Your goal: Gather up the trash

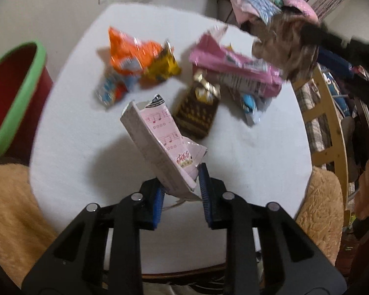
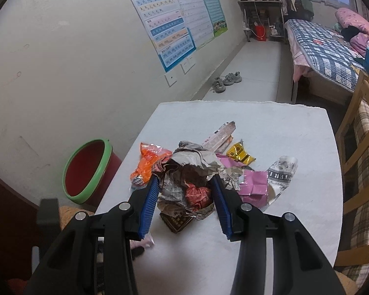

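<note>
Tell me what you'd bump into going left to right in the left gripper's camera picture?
Red bin with the green rim → orange wrapper → white carton with pink music notes, held in the left gripper → pink packet → crumpled brown paper → wooden chair.

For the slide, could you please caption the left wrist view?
Left claw grips a pink music-note carton above the wrapper-strewn white table, red bin at left.
</note>
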A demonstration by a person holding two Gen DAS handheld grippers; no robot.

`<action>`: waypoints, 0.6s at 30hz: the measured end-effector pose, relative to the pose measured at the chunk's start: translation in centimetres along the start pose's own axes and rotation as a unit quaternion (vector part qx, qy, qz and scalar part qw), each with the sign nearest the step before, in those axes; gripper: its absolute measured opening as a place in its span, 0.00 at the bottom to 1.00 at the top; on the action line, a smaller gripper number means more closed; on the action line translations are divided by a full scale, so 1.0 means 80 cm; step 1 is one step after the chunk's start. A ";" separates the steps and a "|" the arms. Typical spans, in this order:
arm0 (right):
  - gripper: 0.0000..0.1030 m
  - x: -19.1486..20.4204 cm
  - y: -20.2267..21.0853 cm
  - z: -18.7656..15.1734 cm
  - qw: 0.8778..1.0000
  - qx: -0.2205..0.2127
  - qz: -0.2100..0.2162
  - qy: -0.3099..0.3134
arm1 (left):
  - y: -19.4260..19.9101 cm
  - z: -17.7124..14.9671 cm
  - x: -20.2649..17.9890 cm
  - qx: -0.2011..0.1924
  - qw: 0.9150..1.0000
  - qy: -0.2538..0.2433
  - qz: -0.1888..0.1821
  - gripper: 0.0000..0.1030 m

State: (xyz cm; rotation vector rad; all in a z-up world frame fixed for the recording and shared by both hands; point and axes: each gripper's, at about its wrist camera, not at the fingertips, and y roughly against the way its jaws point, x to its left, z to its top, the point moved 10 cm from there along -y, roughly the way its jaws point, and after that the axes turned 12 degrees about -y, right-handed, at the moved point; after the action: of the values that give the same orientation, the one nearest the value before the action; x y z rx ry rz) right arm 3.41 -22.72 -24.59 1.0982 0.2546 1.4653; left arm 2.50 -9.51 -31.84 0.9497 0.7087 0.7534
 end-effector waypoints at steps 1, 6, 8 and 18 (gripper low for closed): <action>0.42 -0.001 0.000 -0.001 1.000 -0.001 -0.001 -0.004 | 0.006 0.004 0.003 -0.008 1.000 0.000 0.005 0.25; 0.42 -0.010 0.005 -0.001 1.000 -0.005 -0.003 -0.021 | 0.027 0.017 0.018 -0.032 0.999 0.005 0.019 0.25; 0.42 -0.010 0.007 -0.002 1.000 -0.005 -0.006 -0.020 | 0.035 0.022 0.021 -0.042 0.999 0.009 0.019 0.25; 0.42 -0.009 0.003 -0.012 1.000 0.003 -0.011 -0.018 | 0.060 0.031 0.027 -0.065 0.998 0.008 0.023 0.25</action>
State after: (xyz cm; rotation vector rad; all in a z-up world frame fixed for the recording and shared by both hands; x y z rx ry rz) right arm 2.43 -23.00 -25.25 1.1227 0.2444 1.4249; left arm 4.47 -7.03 -27.00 0.8451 0.6466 0.8386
